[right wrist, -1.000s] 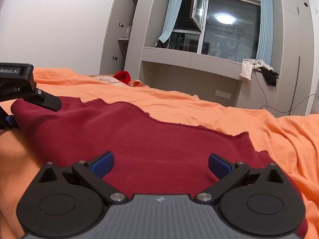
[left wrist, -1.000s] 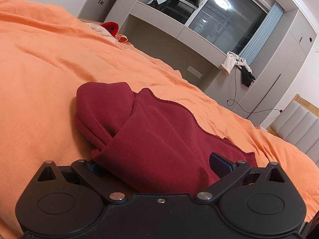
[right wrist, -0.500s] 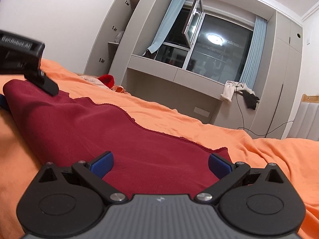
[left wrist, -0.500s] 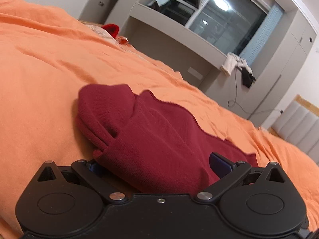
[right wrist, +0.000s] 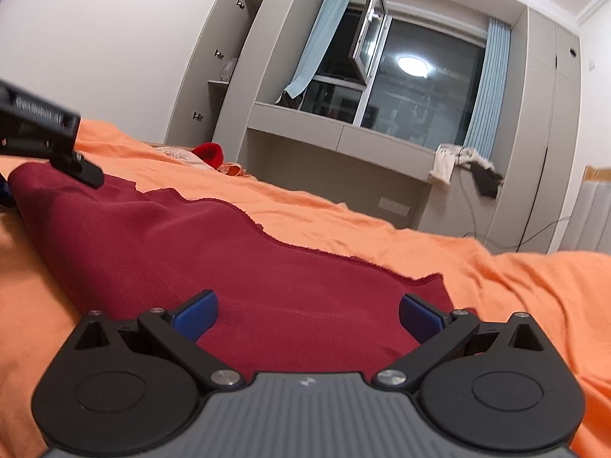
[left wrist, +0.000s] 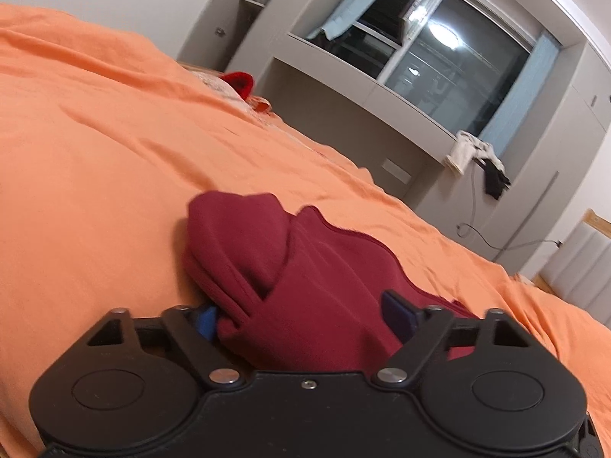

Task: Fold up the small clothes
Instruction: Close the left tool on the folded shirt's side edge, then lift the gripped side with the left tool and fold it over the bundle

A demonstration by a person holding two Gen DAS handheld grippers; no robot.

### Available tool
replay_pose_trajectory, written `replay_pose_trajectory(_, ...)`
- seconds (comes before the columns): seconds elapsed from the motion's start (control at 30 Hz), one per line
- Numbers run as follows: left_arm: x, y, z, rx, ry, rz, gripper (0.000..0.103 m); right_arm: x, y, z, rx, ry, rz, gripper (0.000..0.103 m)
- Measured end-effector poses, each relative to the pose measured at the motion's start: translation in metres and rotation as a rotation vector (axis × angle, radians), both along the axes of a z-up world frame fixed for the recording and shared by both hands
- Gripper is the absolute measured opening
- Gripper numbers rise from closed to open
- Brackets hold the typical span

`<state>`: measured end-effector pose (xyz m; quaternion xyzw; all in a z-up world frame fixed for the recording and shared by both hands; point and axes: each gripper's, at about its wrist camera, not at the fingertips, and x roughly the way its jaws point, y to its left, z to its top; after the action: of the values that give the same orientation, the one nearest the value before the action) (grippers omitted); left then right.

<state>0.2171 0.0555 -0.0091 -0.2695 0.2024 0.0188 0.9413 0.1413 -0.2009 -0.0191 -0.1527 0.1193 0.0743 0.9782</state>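
Observation:
A dark red garment (left wrist: pixel 305 274) lies on the orange bedsheet (left wrist: pixel 95 191), bunched into folds at its left end. My left gripper (left wrist: pixel 301 318) has its jaws wide apart with the cloth's near edge lying between the blue pads (left wrist: pixel 206 320). In the right wrist view the garment (right wrist: pixel 191 252) spreads flat. My right gripper (right wrist: pixel 307 315) is open over its near edge, blue pads (right wrist: pixel 194 313) apart on the cloth. The left gripper's body (right wrist: pixel 42 133) shows at the far left, over the garment's left end.
A bright red item (right wrist: pixel 208 152) and patterned cloth lie at the bed's far side. Grey cabinets and a window ledge (right wrist: pixel 340 133) stand behind, with clothes (right wrist: pixel 462 166) hanging from it. A cable (right wrist: pixel 534 229) trails by the wall. A headboard (left wrist: pixel 580 263) is at right.
Both cameras have tilted upward, showing more of the wall and window. The garment appears lower in the left view. Both grippers stay open.

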Motion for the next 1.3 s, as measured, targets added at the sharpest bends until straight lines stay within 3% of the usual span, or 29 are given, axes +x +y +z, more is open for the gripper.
replay_pose_trajectory(0.1,0.002,-0.002,0.0,0.036,0.006,0.032,0.054,0.004,-0.01,0.008,0.043,0.06,0.035,0.103)
replay_pose_trajectory(0.13,0.005,-0.002,0.001,0.051,0.017,0.038,0.042,0.006,-0.015,0.011,0.064,0.087,0.051,0.103)
replay_pose_trajectory(0.33,0.016,-0.007,0.022,0.093,0.005,0.027,0.022,0.005,-0.048,0.03,0.185,0.167,0.095,0.103)
replay_pose_trajectory(0.57,0.027,-0.048,0.074,0.249,-0.097,-0.077,0.019,-0.014,-0.084,0.052,0.197,0.073,0.031,0.103)
replay_pose_trajectory(0.87,0.028,-0.145,0.123,0.381,-0.227,-0.296,0.019,-0.017,-0.155,0.076,0.288,0.02,-0.163,0.103)
replay_pose_trajectory(1.07,0.012,-0.225,0.097,0.479,-0.242,-0.486,0.019,-0.012,-0.204,0.088,0.348,-0.007,-0.309,0.103)
replay_pose_trajectory(1.3,-0.007,-0.275,0.037,0.629,-0.182,-0.635,0.022,0.001,-0.246,0.083,0.503,0.071,-0.365,0.103)
